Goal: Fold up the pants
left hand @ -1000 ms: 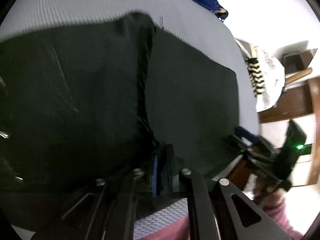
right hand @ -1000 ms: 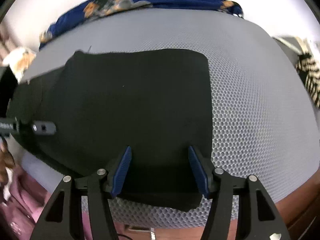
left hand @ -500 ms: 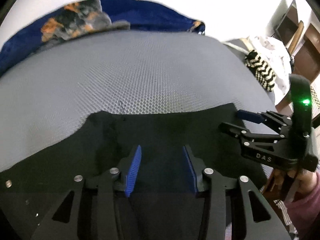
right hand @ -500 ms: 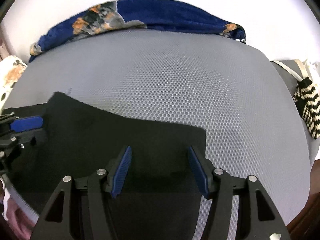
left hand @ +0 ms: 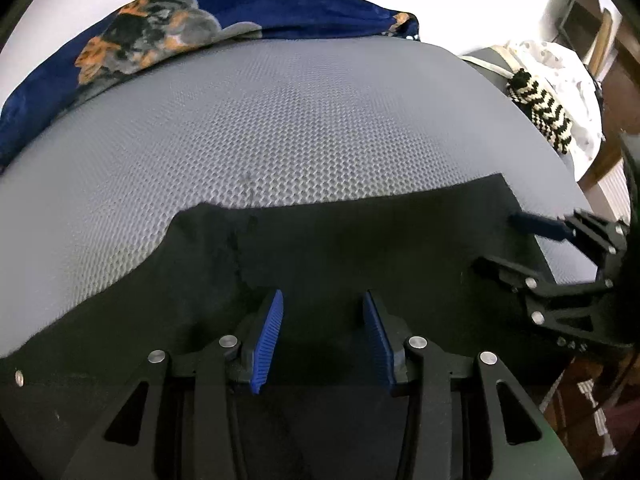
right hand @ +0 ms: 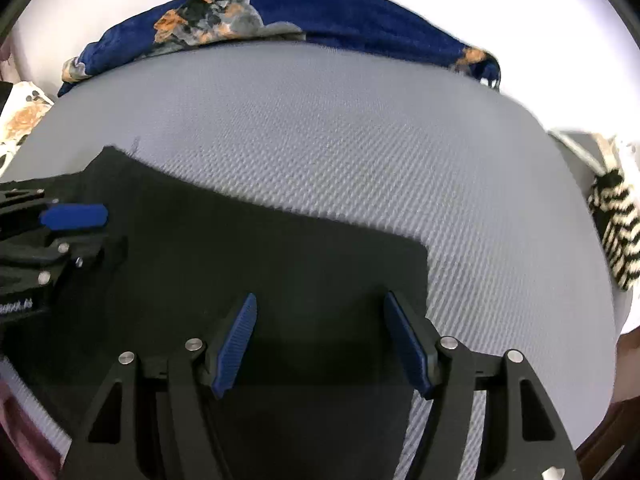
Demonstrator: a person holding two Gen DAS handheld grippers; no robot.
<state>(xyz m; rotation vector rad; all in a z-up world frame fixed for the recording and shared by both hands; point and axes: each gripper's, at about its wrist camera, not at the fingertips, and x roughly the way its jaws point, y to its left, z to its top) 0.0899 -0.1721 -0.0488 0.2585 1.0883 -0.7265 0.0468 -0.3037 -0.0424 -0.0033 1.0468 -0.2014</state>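
Black pants flat on grey mesh mattress; left gripper and right gripper both wide, empty; gripper lettering unreadable.

Matt black cloth on the pants, soft, almost without sheen. Grey honeycomb mesh on the bed, rough and dull. Plush blue blanket with orange and grey print, velvety. Knitted black-and-white wool on the scarf. Matt black plastic on the left tongs and the right tongs; ribbed blue rubbery pads on the fingers; bright bare-metal rivets. Brown varnished wood on the furniture.
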